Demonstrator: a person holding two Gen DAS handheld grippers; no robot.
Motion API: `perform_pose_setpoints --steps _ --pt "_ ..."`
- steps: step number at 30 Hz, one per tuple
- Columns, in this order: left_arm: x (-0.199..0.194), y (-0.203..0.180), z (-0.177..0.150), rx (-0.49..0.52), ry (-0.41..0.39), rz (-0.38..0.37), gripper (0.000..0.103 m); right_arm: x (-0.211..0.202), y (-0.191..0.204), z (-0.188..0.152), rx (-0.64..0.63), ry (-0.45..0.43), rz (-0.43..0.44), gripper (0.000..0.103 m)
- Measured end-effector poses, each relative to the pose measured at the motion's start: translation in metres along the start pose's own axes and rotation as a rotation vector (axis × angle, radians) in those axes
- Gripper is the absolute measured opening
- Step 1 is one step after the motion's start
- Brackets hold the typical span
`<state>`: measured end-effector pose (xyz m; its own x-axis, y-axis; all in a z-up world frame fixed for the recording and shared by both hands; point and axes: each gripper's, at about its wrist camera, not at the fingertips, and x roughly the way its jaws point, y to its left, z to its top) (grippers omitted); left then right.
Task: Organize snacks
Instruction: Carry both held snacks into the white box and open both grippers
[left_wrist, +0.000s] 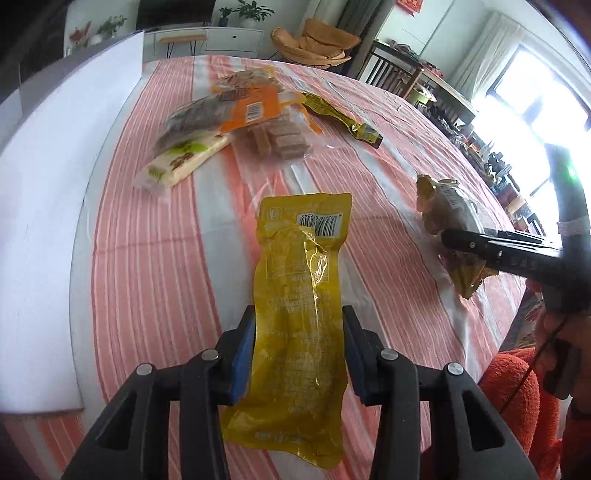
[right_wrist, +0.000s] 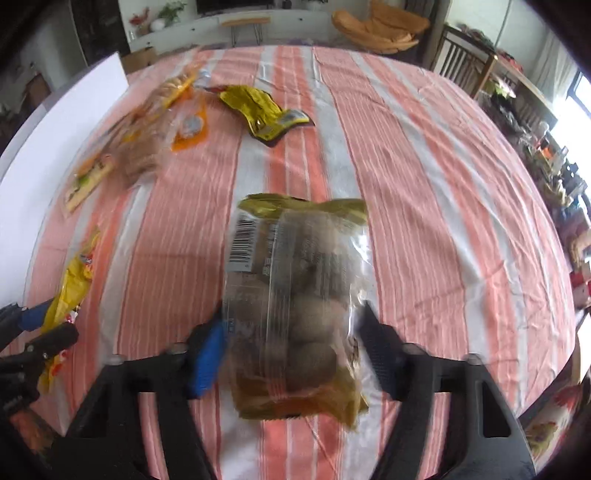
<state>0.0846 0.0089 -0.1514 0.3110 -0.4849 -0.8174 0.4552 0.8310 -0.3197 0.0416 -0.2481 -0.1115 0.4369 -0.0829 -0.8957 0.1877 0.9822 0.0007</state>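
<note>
Glossy plastic yellow pouch (left_wrist: 295, 314); matt cloth tablecloth (left_wrist: 155, 266).

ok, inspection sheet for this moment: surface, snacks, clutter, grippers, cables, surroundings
surface: table under a striped cloth, pink and white; white board along its left edge.
job's things: yellow pouch and brown-filled clear bag, each between a gripper's fingers; snack pile at the far left, another yellow packet beside it.
clutter: nothing seen.
grippers: left gripper shut on the yellow pouch; right gripper astride the clear bag, contact blurred.
cables: thin dark cord by the person's hand at the right edge.
surroundings: tan lounge chair, white sideboard, bright window.
</note>
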Motion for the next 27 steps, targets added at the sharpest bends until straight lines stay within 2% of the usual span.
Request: perform_pose_setpoints --steps 2,4,5,6,7,9,12,14,16,18,21,23,25,26,27 --pt "-0.002 0.001 -0.004 -0.012 0.0 -0.018 0.043 -0.008 -0.005 -0.004 0.042 -0.012 0.054 0.06" --pt "-0.006 -0.001 -0.005 -0.025 -0.007 -0.047 0.043 -0.01 -0.015 -0.008 0.131 -0.011 0.167 0.06" --pt "-0.007 -0.003 -0.004 -0.027 -0.011 -0.059 0.043 -0.008 -0.023 -0.012 0.196 -0.002 0.266 0.06" --pt "-0.009 -0.004 -0.003 -0.03 -0.014 -0.069 0.043 -0.004 -0.025 -0.015 0.228 0.016 0.304 0.061" --pt "-0.012 -0.005 -0.002 -0.034 -0.02 -0.084 0.043 0.0 -0.025 -0.017 0.236 0.042 0.294 0.061" --pt "-0.022 -0.006 0.001 -0.046 -0.04 -0.115 0.043 -0.002 -0.024 -0.019 0.245 0.042 0.297 0.061" --pt "-0.042 -0.004 0.01 -0.072 -0.079 -0.167 0.043 -0.013 -0.015 -0.019 0.261 0.037 0.378 0.061" --pt "-0.062 0.002 0.019 -0.095 -0.111 -0.206 0.043 -0.022 -0.001 -0.014 0.22 0.024 0.366 0.061" --pt "-0.086 0.012 0.03 -0.102 -0.153 -0.21 0.043 -0.032 0.013 -0.004 0.205 0.005 0.402 0.06" --pt "-0.118 0.03 0.043 -0.106 -0.206 -0.177 0.043 -0.049 0.03 0.01 0.192 -0.02 0.46 0.06" --pt "-0.166 0.068 0.059 -0.125 -0.278 -0.081 0.043 -0.089 0.08 0.044 0.115 -0.083 0.579 0.06" --pt "-0.199 0.1 0.066 -0.144 -0.321 0.035 0.044 -0.115 0.119 0.066 0.045 -0.12 0.653 0.06" --pt "-0.215 0.125 0.069 -0.164 -0.332 0.119 0.046 -0.138 0.168 0.088 -0.048 -0.144 0.712 0.061" --pt "-0.22 0.136 0.069 -0.176 -0.335 0.18 0.054 -0.143 0.192 0.098 -0.084 -0.149 0.736 0.065" --pt "-0.223 0.147 0.07 -0.188 -0.337 0.243 0.065 -0.144 0.215 0.109 -0.105 -0.154 0.762 0.077"
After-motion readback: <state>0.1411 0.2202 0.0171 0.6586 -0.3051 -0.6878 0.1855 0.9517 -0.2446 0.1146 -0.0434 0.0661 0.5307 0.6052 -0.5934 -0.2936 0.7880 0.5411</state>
